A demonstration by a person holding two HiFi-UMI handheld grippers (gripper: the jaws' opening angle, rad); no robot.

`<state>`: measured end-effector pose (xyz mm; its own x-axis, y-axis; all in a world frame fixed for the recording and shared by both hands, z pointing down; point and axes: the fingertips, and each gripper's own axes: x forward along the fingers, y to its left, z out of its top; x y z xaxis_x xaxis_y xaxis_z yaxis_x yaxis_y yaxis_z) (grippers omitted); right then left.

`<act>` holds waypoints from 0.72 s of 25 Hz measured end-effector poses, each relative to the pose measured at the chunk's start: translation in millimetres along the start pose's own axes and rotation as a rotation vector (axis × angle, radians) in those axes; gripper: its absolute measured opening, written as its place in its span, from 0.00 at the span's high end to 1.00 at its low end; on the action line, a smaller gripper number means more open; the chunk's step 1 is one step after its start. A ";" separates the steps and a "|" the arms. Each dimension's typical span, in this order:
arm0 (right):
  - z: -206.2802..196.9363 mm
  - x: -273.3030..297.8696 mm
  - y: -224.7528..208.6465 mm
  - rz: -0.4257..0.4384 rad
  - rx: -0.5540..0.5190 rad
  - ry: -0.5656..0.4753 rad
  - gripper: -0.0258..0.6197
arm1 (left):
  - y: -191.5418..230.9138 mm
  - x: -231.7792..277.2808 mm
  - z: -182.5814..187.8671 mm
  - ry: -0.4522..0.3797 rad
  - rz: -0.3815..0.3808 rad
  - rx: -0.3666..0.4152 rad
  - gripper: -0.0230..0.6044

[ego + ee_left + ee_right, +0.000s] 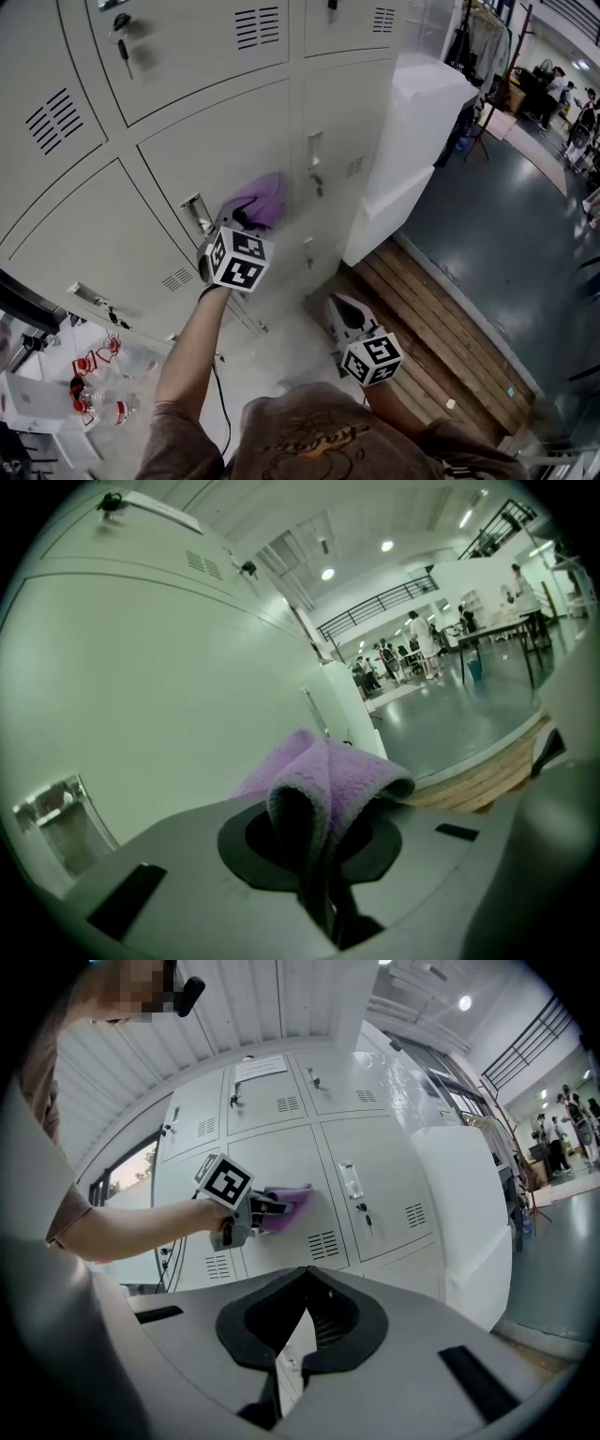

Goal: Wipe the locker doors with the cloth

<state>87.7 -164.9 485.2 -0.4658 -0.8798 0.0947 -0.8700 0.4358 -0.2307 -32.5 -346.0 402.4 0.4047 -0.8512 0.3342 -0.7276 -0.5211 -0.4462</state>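
Observation:
Grey locker doors [234,141] fill the upper left of the head view. My left gripper [240,219] is shut on a purple cloth [259,200] and holds it against a middle door, just right of that door's label holder [195,212]. In the left gripper view the folded cloth [326,772] bulges out of the closed jaws, with the door [159,696] close behind. My right gripper [341,307] hangs lower, away from the lockers, shut and holding nothing. The right gripper view shows the left gripper [246,1211] and cloth [289,1197] on the door.
A white cabinet [412,131] stands right of the lockers. Wooden planks [450,328] cover the floor below it. Keys [122,42] hang in some locks. Bottles and clutter [98,398] lie at lower left. People [567,94] stand far off at the right.

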 end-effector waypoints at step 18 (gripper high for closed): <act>0.5 0.5 -7.5 -0.032 -0.010 0.006 0.96 | -45.3 29.1 -88.2 0.101 -0.097 -0.116 0.90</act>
<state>94.0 -168.7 486.5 -0.4383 -0.8923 0.1080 -0.8862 0.4090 -0.2175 -36.7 -341.6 505.5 0.4229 -0.7835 0.4552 -0.7491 -0.5850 -0.3109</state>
